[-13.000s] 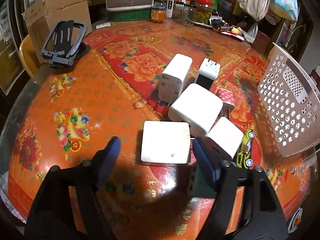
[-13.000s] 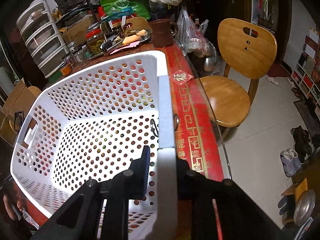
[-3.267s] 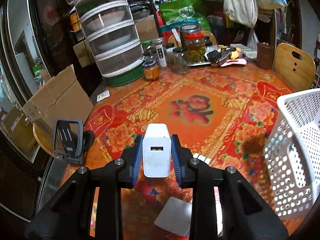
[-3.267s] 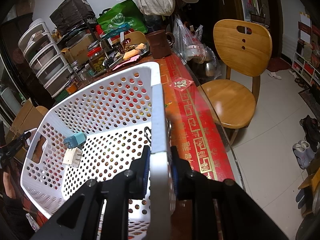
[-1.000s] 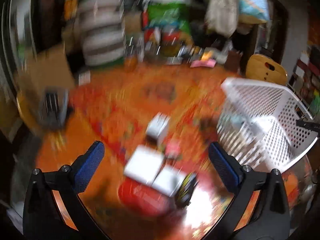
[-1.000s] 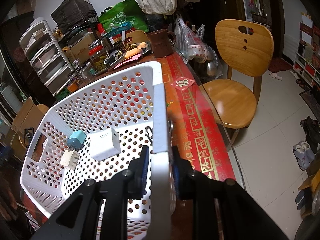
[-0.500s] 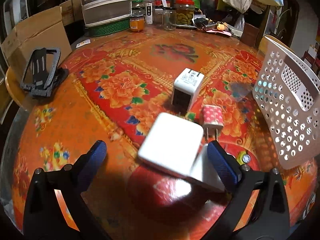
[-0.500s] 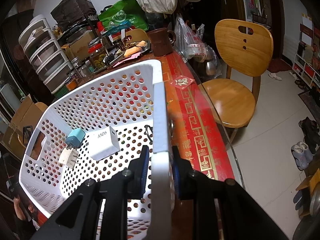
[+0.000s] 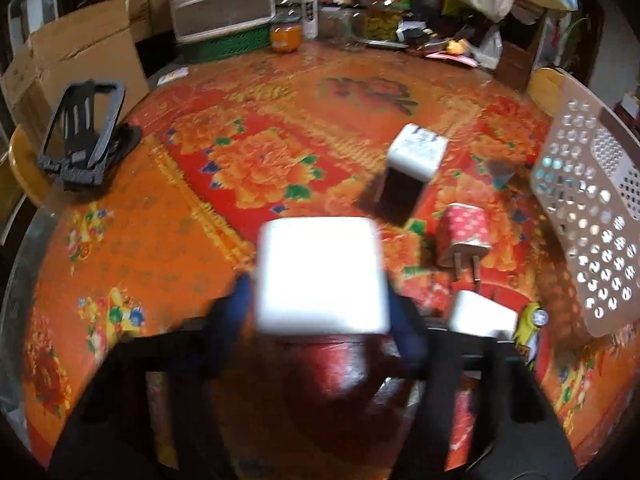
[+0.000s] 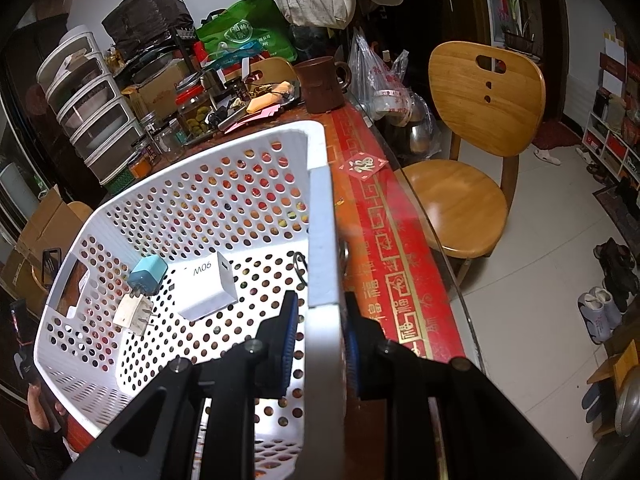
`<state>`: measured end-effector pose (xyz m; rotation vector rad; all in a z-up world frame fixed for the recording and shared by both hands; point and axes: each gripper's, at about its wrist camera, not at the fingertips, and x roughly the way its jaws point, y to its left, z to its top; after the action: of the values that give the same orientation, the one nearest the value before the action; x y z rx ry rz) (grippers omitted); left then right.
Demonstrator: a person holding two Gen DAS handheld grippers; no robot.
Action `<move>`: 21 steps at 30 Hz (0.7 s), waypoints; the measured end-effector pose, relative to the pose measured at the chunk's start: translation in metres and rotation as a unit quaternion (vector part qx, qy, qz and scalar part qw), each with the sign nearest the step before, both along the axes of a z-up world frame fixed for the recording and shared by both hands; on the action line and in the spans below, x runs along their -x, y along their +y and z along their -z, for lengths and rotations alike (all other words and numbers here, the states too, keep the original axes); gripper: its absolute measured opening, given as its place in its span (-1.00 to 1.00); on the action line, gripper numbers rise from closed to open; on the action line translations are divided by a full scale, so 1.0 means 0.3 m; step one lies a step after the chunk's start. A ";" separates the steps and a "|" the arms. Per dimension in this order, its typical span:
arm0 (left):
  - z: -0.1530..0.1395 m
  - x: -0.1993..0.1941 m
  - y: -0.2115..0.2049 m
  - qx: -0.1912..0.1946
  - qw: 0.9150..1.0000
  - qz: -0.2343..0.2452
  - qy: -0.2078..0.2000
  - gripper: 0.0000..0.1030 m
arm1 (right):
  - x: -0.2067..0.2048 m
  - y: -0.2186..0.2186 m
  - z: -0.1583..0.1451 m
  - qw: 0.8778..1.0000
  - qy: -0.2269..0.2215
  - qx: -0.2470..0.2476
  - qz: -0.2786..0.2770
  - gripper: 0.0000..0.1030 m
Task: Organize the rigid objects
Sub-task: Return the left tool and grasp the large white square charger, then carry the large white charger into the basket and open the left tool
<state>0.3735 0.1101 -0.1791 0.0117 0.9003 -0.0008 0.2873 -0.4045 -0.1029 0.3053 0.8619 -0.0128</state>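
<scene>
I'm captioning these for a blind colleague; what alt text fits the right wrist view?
The right gripper is clamped on the rim of a white perforated basket on a red-patterned table. Inside lie a white charger, a light blue plug and a small cream plug. A wooden chair stands beyond.

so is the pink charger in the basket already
No, the pink charger lies on the tablecloth beside the basket, which holds only a blue plug and two white ones.

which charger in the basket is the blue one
The small charger near the basket's far-left wall; the two chargers beside it are white and cream.
</scene>
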 end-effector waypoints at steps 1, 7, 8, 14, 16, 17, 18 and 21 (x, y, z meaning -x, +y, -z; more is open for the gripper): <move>-0.003 0.002 -0.003 -0.007 1.000 -0.004 -0.002 0.02 | 0.000 0.000 0.000 1.000 0.000 0.000 0.000 -0.59; -0.048 0.056 -0.008 -0.011 0.999 -0.005 -0.041 0.01 | 0.000 0.000 -0.001 1.000 0.000 -0.001 -0.001 -0.59; -0.060 0.070 -0.010 -0.014 0.998 -0.002 -0.054 0.01 | 0.000 0.000 -0.001 1.000 0.000 -0.001 -0.001 -0.59; -0.148 0.138 -0.020 -0.003 0.995 0.011 -0.100 0.02 | 0.000 -0.002 -0.002 1.000 -0.002 -0.003 -0.003 -0.59; -0.169 0.141 -0.021 -0.011 0.994 0.008 -0.104 0.02 | 0.000 -0.002 -0.002 1.000 -0.003 -0.003 -0.003 -0.59; -0.179 0.144 -0.023 -0.014 0.994 0.007 -0.107 0.02 | 0.001 -0.001 -0.002 1.000 -0.003 -0.003 -0.003 -0.59; -0.191 0.149 -0.028 -0.019 0.994 0.006 -0.111 0.02 | 0.000 -0.001 -0.002 1.000 -0.003 -0.003 -0.003 -0.59; -0.232 0.155 -0.044 -0.031 0.993 0.003 -0.117 0.02 | 0.000 0.000 -0.002 1.000 -0.002 -0.002 -0.004 -0.59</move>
<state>0.3269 0.0968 -0.1095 0.0705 0.6659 0.0224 0.2872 -0.4046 -0.1024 0.3061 0.8583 -0.0027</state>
